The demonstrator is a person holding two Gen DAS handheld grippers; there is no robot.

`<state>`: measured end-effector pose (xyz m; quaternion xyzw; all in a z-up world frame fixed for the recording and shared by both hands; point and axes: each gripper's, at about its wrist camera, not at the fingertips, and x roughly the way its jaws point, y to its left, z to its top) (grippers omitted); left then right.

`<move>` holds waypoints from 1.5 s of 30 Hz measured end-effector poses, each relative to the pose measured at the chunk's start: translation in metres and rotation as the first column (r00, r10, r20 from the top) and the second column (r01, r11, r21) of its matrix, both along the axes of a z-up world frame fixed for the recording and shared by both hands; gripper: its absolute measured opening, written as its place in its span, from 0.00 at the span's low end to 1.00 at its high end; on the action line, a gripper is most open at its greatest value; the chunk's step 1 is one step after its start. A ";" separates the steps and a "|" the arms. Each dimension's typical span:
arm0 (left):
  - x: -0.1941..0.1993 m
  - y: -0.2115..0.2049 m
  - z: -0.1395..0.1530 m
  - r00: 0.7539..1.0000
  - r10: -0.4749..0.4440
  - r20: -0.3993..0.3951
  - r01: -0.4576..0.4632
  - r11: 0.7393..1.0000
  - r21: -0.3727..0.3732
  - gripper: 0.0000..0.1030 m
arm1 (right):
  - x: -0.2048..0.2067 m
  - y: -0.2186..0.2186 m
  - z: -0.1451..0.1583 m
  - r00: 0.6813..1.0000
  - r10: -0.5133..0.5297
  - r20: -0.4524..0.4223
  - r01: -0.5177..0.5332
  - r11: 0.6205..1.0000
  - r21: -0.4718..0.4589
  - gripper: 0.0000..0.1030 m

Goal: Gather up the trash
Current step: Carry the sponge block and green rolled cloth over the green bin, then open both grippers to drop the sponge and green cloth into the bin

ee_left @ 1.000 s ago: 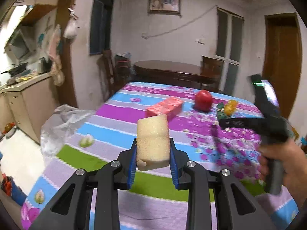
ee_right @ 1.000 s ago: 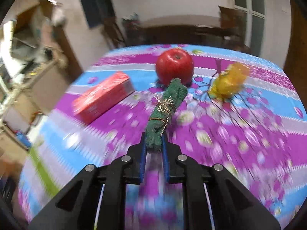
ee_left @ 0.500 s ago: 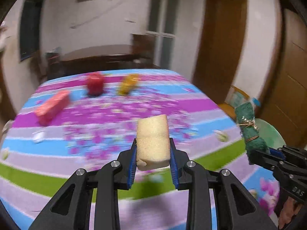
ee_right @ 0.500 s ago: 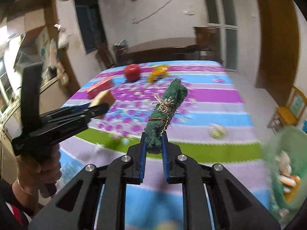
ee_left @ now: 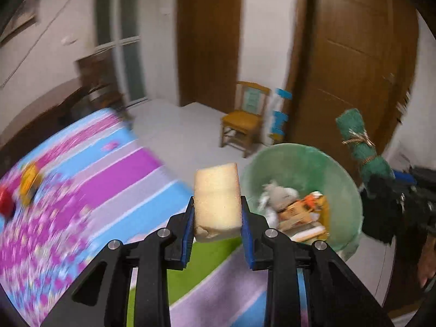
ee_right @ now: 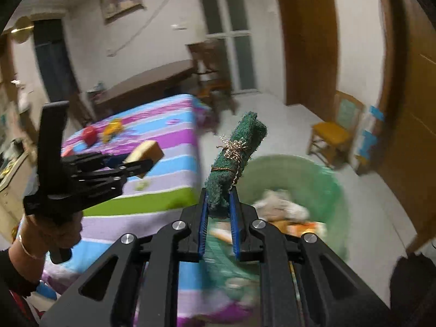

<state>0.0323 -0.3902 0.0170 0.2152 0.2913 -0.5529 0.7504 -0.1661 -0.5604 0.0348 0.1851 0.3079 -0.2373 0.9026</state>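
Observation:
My left gripper (ee_left: 217, 218) is shut on a yellow sponge (ee_left: 217, 196) and holds it over the table corner, just left of the green trash bin (ee_left: 343, 174). My right gripper (ee_right: 218, 204) is shut on a rolled green scouring pad (ee_right: 237, 158) tied with gold wire, held above the bin's near rim (ee_right: 324, 179). The pad also shows at the right of the left wrist view (ee_left: 359, 141). The left gripper with the sponge (ee_right: 144, 151) shows at the left of the right wrist view. The bin holds paper and wrappers (ee_left: 297, 207).
The table has a striped flowered cloth (ee_left: 103, 179) with a red apple (ee_right: 89, 135) and a yellow item (ee_right: 111, 128) at its far end. A small wooden chair (ee_left: 245, 120) stands by the brown doors (ee_left: 348, 62). A dark dining table (ee_right: 147, 81) stands behind.
Both grippers have swung right, away from the table middle to the green bin, each still holding its item. The bin now fills the lower right of both views.

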 end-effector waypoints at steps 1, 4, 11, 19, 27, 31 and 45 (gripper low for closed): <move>-0.008 -0.013 0.000 0.999 -0.031 0.011 0.031 0.999 0.005 0.30 | -0.006 -0.010 -0.001 1.000 -0.015 -0.020 0.016 1.000 0.007 0.13; -0.027 -0.049 -0.005 0.995 -0.096 0.019 0.096 0.995 0.026 0.30 | -0.020 -0.025 -0.009 0.997 -0.031 -0.068 0.032 0.999 0.020 0.13; -0.056 -0.112 -0.026 0.981 -0.192 0.009 0.190 0.977 0.096 0.30 | -0.041 -0.051 -0.031 0.989 -0.048 -0.139 0.059 0.995 0.076 0.13; -0.068 -0.129 -0.040 0.976 -0.216 0.026 0.212 0.969 0.126 0.30 | -0.053 -0.069 -0.040 0.988 -0.042 -0.148 0.059 0.992 0.111 0.13; -0.069 -0.135 -0.047 0.976 -0.216 0.039 0.209 0.968 0.141 0.30 | -0.048 -0.081 -0.046 0.987 -0.035 -0.159 0.056 0.990 0.129 0.13; -0.069 -0.137 -0.048 0.976 -0.214 0.043 0.206 0.968 0.142 0.30 | -0.045 -0.084 -0.047 0.987 -0.035 -0.158 0.056 0.990 0.131 0.13; -0.063 -0.129 -0.042 0.983 -0.163 0.085 0.153 0.982 0.112 0.80 | -0.048 -0.087 -0.051 0.986 -0.076 -0.146 0.092 0.990 0.105 0.35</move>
